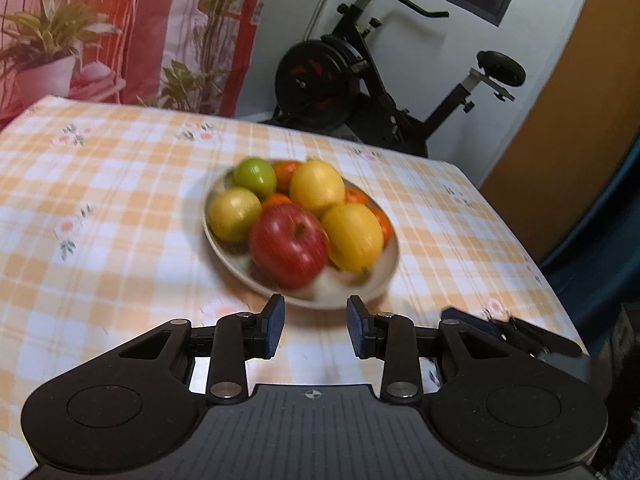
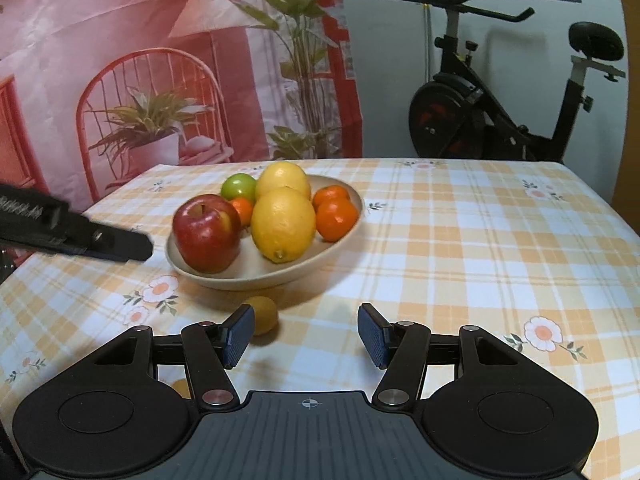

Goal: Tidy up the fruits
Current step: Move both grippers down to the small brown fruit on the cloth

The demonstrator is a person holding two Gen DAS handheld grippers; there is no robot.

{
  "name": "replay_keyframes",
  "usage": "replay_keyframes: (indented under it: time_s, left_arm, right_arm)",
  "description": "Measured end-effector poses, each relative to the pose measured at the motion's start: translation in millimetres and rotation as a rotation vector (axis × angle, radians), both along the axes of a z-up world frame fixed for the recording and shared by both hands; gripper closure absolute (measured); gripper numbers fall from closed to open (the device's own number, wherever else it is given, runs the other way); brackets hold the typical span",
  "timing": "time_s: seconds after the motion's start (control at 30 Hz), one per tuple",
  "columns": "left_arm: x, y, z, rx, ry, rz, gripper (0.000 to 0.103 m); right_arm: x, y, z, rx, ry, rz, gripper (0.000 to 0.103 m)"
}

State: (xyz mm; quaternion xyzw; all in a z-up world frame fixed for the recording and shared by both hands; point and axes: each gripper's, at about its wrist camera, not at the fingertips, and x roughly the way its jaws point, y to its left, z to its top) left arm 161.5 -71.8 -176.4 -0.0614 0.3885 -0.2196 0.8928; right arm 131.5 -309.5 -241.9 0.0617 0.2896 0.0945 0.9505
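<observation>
Both cams ride low over the tabletop (image 1: 120,184), angled down along their own fingers. The left one sits close to the fruit bowl (image 1: 240,268), the right one further back. Both catch the bowl, curtain (image 2: 120,40) and exercise bike (image 2: 500,112).

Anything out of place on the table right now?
Yes: one small yellow-brown fruit lies on the tablecloth just in front of the bowl, outside it, beside the right claw's left finger. The other fruit sits piled in the bowl.
</observation>
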Motion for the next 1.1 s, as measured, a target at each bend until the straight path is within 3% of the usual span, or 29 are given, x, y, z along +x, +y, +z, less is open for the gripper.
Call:
replay_keyframes:
  time_s: [0.6, 1.1]
  left_arm:
    - [-10, -20, -30, -0.049, 0.227, -0.094, 0.067]
    - [-9, -35, -35, -0.047, 0.286, -0.121, 0.067]
  right_arm:
    - [-1, -22, -4, 0.075, -0.029, -0.036, 0.049]
    - [0, -30, -6, 0.109, -0.027, -0.053, 0.049]
